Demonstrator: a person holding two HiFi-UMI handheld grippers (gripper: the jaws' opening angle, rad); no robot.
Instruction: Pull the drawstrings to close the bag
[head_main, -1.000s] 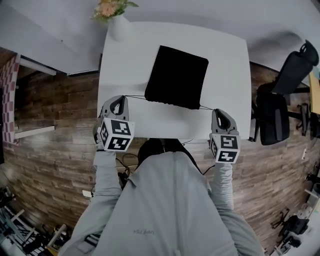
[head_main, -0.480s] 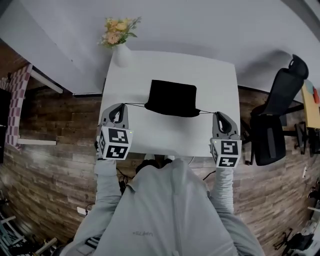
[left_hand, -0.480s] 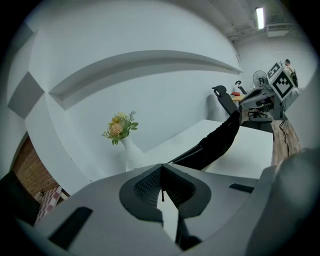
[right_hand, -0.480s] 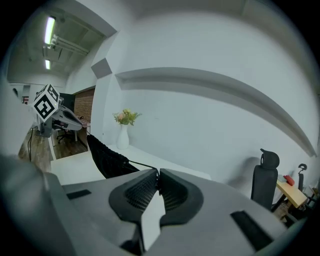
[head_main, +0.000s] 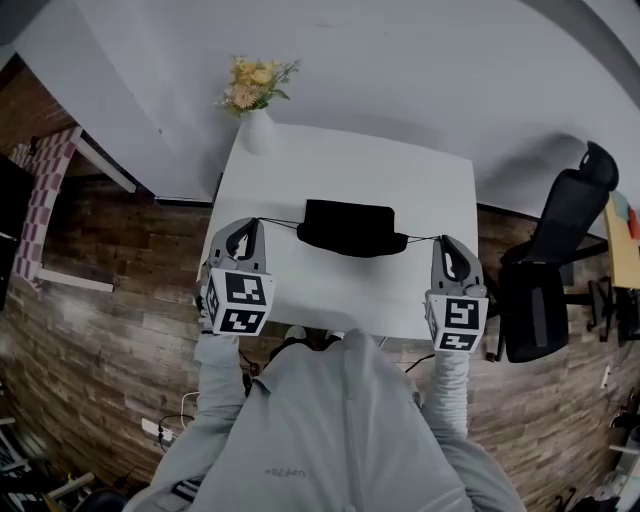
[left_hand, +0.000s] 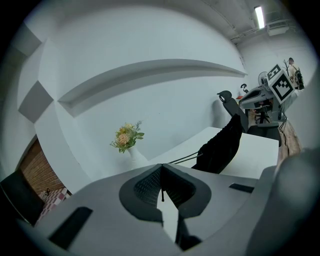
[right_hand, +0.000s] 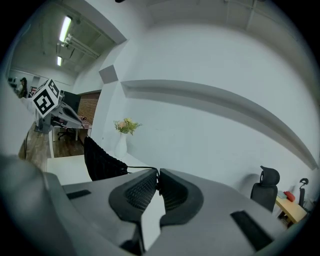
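A black drawstring bag (head_main: 350, 227) hangs lifted above the white table (head_main: 300, 180), its mouth gathered toward me. A thin black drawstring (head_main: 277, 221) runs taut from the bag's left side into my left gripper (head_main: 250, 223), which is shut on it. A second drawstring (head_main: 423, 239) runs from the right side into my right gripper (head_main: 444, 243), also shut on it. In the left gripper view the bag (left_hand: 220, 147) hangs to the right with its strings (left_hand: 182, 159) leading to the closed jaws. In the right gripper view the bag (right_hand: 100, 162) is at the left, its string (right_hand: 142, 168) entering the jaws.
A white vase of flowers (head_main: 257, 100) stands at the table's far left corner. A black office chair (head_main: 555, 270) stands right of the table. Wood flooring lies left and right, with a white wall beyond the table.
The bag has risen off the table and bunched from a flat square into a narrower gathered shape. Both grippers stay shut on the strings, still spread apart.
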